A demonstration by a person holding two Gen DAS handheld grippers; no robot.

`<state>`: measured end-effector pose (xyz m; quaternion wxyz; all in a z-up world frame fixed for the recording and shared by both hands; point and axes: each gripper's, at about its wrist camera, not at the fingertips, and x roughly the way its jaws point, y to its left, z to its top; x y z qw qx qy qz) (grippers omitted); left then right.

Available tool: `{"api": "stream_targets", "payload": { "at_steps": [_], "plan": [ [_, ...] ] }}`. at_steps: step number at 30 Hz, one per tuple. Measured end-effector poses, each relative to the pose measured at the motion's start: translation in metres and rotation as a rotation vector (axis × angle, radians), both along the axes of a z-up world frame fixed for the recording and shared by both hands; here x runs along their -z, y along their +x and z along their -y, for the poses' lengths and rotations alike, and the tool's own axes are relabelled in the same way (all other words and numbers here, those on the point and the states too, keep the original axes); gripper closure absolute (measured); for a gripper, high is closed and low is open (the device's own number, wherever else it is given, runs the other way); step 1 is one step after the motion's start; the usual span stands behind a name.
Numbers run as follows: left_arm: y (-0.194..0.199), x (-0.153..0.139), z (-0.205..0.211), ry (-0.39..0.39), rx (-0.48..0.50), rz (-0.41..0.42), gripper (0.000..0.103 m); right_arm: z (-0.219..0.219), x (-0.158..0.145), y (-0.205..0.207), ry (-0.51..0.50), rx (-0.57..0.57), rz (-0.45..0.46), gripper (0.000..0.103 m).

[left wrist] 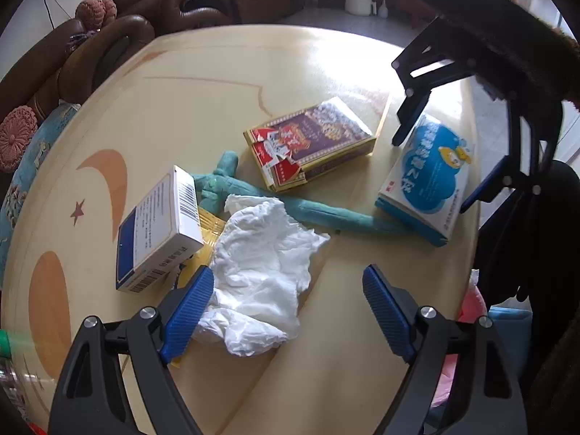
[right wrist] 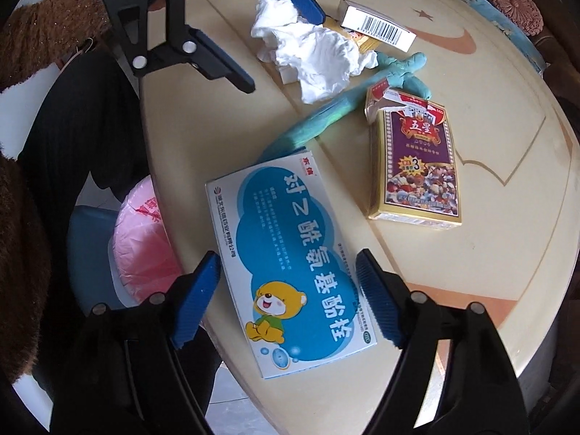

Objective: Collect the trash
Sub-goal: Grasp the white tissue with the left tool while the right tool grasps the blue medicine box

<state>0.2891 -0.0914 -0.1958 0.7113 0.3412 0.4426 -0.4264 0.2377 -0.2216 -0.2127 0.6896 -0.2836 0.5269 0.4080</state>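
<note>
A crumpled white tissue (left wrist: 259, 272) lies on the cream table between the jaws of my open left gripper (left wrist: 286, 311); its left pad touches the tissue's edge. My open right gripper (right wrist: 288, 297) straddles the near end of a blue-and-white medicine box (right wrist: 290, 264) at the table edge; that box also shows in the left wrist view (left wrist: 424, 177). A purple-and-gold box (left wrist: 311, 141) lies in the middle, a white-and-blue box (left wrist: 159, 232) at the left. A teal cloth strip (left wrist: 319, 210) runs between them. The right gripper (left wrist: 435, 166) shows in the left wrist view, the left gripper (right wrist: 268, 29) in the right.
A yellow wrapper (left wrist: 208, 228) pokes out under the tissue and the white box. A bin with a pink bag (right wrist: 145, 239) stands on the floor just off the table edge. Brown sofas (left wrist: 119, 25) ring the far side of the table (left wrist: 203, 83).
</note>
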Motion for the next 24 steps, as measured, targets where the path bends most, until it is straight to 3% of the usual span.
{"api": "stream_targets", "payload": {
  "at_steps": [3,9,15,17,24],
  "plan": [
    [-0.001,0.009,0.004,0.039,0.014,-0.001,0.021,-0.002,0.001,-0.002,0.001,-0.009,0.004,0.027],
    [0.010,0.012,0.001,0.032,-0.025,-0.023,0.021,-0.004,0.002,-0.002,-0.003,-0.020,0.002,0.027],
    [0.013,0.020,0.007,0.073,-0.025,0.000,0.021,-0.003,0.002,-0.002,0.000,-0.019,0.000,0.029],
    [0.017,0.019,0.006,0.067,-0.038,-0.006,0.024,-0.003,0.000,-0.004,0.009,-0.020,0.002,0.035],
    [0.034,0.014,0.000,0.063,-0.117,-0.024,0.054,-0.003,0.000,-0.005,0.016,-0.010,0.012,0.037]
  ]
}}
